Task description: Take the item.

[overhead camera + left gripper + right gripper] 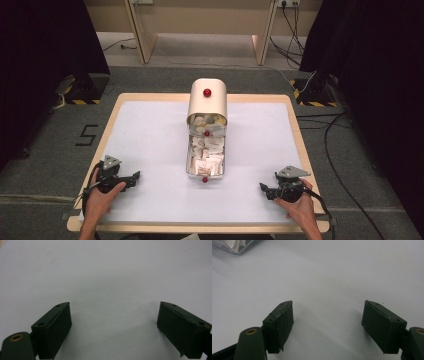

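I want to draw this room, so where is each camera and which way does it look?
High view: above the person's side, looking forward and down at the white table and the beige rounded drawer box with red knobs; both hands show, with the left gripper and right gripper.
Left gripper view: rides that gripper, facing bare tabletop between its open black jaws.
Right gripper view: the same, with the clear drawer corner top left.
All share the white tabletop.

Black hand-held gripper (137, 176), grey three-cornered plate, brass-ringed screw holes.
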Demonstrator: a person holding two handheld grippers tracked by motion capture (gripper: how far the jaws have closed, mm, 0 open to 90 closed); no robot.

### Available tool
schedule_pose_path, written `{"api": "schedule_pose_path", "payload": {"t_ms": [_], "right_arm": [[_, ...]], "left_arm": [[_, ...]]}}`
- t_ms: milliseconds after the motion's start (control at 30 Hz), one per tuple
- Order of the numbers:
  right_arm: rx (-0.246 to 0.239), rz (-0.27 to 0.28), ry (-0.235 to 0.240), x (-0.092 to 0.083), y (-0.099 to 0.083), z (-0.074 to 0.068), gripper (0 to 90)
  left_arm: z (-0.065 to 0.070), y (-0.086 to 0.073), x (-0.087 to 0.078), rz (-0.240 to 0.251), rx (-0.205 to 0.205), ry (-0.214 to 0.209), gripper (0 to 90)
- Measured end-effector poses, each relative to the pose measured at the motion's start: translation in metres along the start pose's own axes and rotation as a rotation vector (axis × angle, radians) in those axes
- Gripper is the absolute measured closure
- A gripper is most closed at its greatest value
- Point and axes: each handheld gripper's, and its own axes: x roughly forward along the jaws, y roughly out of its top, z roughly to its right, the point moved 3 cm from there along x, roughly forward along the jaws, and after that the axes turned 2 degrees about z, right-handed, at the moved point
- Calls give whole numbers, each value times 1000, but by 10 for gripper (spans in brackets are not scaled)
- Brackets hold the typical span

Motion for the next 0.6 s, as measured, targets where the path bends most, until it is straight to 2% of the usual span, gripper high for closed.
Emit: {"api": "schedule_pose_path", "payload": {"t_ms": [200,500,600], "right_arm": [[4,1,-3,0,0,0,259],[12,-7,-12,-1,3,1,312],[15,11,-11,-3,6,0,321]], "left_arm": [[0,0,0,1,-1,0,114],[0,0,0,1,0,-1,114],[0,0,0,1,0,-1,114]]}}
